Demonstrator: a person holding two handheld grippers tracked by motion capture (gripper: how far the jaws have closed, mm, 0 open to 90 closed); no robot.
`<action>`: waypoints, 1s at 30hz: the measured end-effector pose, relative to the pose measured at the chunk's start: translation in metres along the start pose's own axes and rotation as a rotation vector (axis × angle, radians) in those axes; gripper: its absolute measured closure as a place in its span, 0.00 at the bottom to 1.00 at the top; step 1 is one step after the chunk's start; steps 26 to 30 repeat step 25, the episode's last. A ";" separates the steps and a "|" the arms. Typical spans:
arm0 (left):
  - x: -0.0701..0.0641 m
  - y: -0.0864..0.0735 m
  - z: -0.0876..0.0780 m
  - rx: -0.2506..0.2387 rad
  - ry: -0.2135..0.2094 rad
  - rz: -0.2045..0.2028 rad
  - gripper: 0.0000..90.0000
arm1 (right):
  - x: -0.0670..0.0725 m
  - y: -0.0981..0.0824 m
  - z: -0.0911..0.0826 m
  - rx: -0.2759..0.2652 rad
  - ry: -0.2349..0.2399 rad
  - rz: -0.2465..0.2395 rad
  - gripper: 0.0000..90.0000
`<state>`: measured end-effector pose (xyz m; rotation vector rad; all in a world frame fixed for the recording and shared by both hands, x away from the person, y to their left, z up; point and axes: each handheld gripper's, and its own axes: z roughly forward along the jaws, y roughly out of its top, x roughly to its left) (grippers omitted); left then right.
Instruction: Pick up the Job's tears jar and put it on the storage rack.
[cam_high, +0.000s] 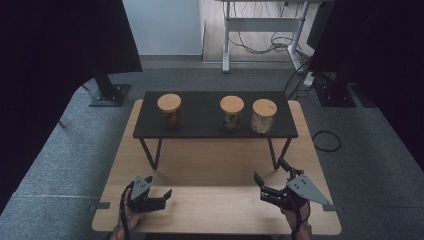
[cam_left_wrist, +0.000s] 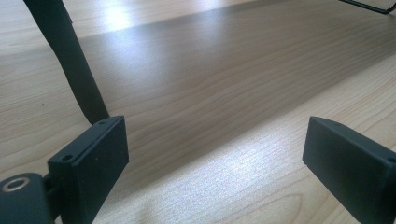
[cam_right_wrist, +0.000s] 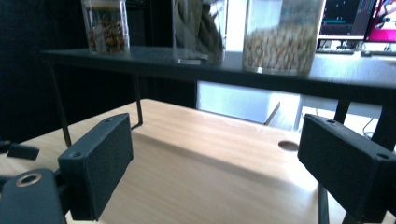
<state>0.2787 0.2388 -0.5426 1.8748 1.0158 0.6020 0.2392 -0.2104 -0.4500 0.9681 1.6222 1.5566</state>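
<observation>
Three glass jars with wooden lids stand on a low black shelf: the left jar holds brown pieces, the middle jar dark contents, the right jar pale grains. My left gripper rests low over the wooden table at the near left. Its jaws stand open with nothing between them. Near the shelf's right front leg, my right gripper is open and empty. It faces the shelf from below, with the right jar and middle jar above.
The shelf's thin black legs stand on the table, and there is bare wood beneath it. A round hole sits in the tabletop near the right leg. Black stands, cables and a desk frame lie on the grey carpet beyond.
</observation>
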 end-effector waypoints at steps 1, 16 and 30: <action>0.000 0.000 0.000 0.001 0.000 0.000 0.07 | 0.000 -0.004 -0.001 0.005 0.003 0.007 0.11; 0.002 -0.001 0.000 0.006 0.001 -0.006 0.07 | 0.006 -0.053 0.006 0.124 0.032 0.068 0.11; 0.003 -0.002 0.001 0.012 0.003 -0.008 0.07 | 0.007 -0.061 0.012 0.137 0.036 0.087 0.10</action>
